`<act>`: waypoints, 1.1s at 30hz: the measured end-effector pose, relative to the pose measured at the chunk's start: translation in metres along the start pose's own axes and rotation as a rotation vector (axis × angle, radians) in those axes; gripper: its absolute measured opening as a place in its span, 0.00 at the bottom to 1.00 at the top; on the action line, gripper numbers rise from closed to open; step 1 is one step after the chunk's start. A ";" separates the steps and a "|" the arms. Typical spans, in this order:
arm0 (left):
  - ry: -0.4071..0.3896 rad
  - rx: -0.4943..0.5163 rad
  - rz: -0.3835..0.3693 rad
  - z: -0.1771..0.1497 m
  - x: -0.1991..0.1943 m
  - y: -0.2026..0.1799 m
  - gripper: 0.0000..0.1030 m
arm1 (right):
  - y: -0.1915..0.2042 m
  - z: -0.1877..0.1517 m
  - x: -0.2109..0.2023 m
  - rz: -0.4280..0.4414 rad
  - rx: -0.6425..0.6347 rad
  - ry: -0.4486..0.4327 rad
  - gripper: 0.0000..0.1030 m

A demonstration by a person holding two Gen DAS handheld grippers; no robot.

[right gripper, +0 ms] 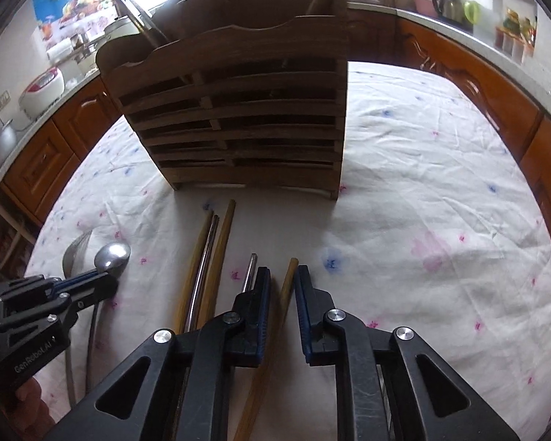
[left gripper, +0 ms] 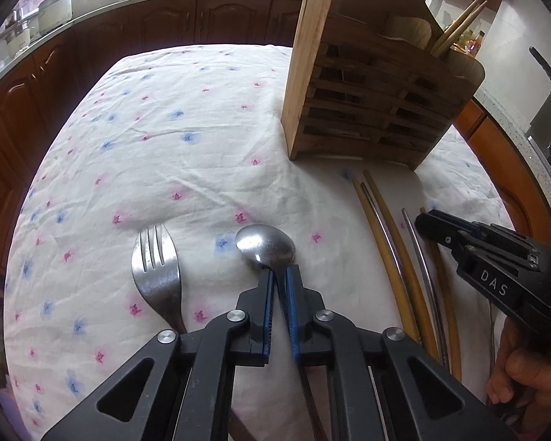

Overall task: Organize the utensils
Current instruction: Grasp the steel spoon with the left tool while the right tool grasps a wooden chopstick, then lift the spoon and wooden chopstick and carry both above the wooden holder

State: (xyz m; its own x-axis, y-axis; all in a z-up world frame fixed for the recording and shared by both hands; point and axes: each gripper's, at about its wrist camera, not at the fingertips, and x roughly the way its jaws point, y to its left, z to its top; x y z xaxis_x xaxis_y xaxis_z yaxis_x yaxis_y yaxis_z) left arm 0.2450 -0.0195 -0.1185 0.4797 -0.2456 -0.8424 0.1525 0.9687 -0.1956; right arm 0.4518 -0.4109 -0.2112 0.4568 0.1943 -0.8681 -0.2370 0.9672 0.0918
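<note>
Left wrist view: your left gripper (left gripper: 280, 275) is clamped on the neck of the spoon (left gripper: 266, 247), whose bowl lies on the flowered tablecloth (left gripper: 187, 117) just past the fingertips. The fork (left gripper: 157, 275) lies just left of it, tines pointing away from you, a detail the other view shows only as a dim edge behind the spoon. The wooden utensil rack (left gripper: 378, 84) stands at the far right of the table, and here you can see chopsticks (left gripper: 459, 25) leaning out of its top. Your right gripper (left gripper: 428, 220) enters from the right over the loose chopsticks, with fingers of your hand (left gripper: 514, 375) visible below it; its jaws cannot be read from this side.

Right wrist view: your right gripper (right gripper: 281, 275) has its jaws nearly together around the tip of one bamboo chopstick (right gripper: 288, 275), with a small gap still showing on either side. A metal chopstick (right gripper: 249, 272) lies just outside the left finger, touching it. Further left lie two bamboo chopsticks with a metal one (right gripper: 202, 264) between them. The rack (right gripper: 238, 121) stands straight ahead, its slatted front facing you.
</note>
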 end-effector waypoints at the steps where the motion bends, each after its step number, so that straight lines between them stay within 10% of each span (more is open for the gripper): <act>1: 0.000 0.001 0.001 0.000 0.000 -0.001 0.05 | -0.001 0.001 0.000 -0.004 0.000 0.002 0.08; 33: -0.259 0.019 -0.125 -0.033 -0.154 -0.001 0.02 | -0.012 -0.004 -0.155 0.126 0.088 -0.358 0.05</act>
State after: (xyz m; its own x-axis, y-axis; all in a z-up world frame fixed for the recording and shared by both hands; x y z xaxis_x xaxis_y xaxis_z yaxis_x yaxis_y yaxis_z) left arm 0.1425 0.0183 -0.0055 0.6607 -0.3664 -0.6551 0.2392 0.9301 -0.2789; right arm 0.3806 -0.4533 -0.0793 0.7030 0.3426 -0.6232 -0.2434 0.9393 0.2418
